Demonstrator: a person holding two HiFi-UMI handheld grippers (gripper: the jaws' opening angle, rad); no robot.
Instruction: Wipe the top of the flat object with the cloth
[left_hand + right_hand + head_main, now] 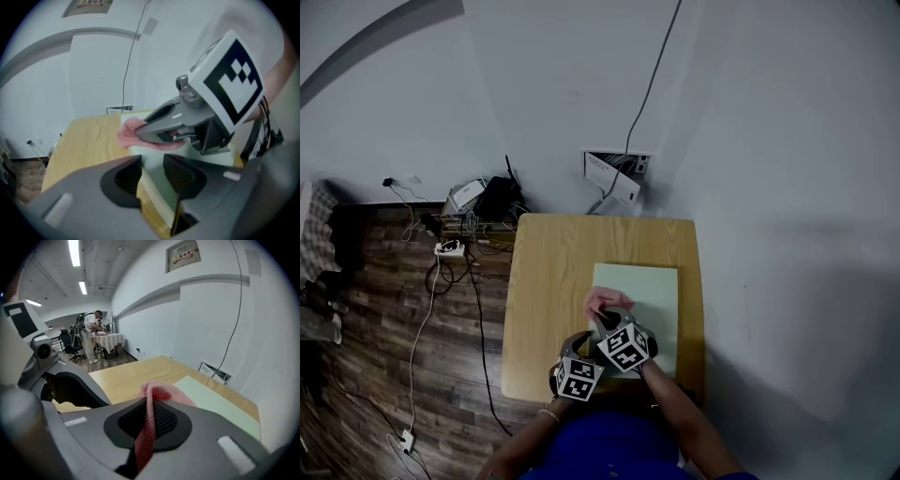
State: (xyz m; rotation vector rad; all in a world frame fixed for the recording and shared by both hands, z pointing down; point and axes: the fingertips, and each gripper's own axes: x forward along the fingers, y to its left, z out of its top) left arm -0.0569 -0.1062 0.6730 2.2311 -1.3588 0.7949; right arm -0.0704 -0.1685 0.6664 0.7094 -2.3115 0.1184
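Cloth (164, 392) pinched in R gripper (149, 420), on flat pad (215, 401); L gripper (152, 173) clamps pad's edge.

Left gripper (152, 164) is held at the desk's near edge, pitched downward, jaws clamped across the flat object (218, 157). Right gripper (149, 401) is held just beside it, jaws closed on the pink cloth (161, 392).

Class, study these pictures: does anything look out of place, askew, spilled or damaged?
On the table, nothing: the pale green pad lies flat and square, nothing spilled. Behind it, a wall box stands open, its cover hanging askew, near tangled cables on the floor.
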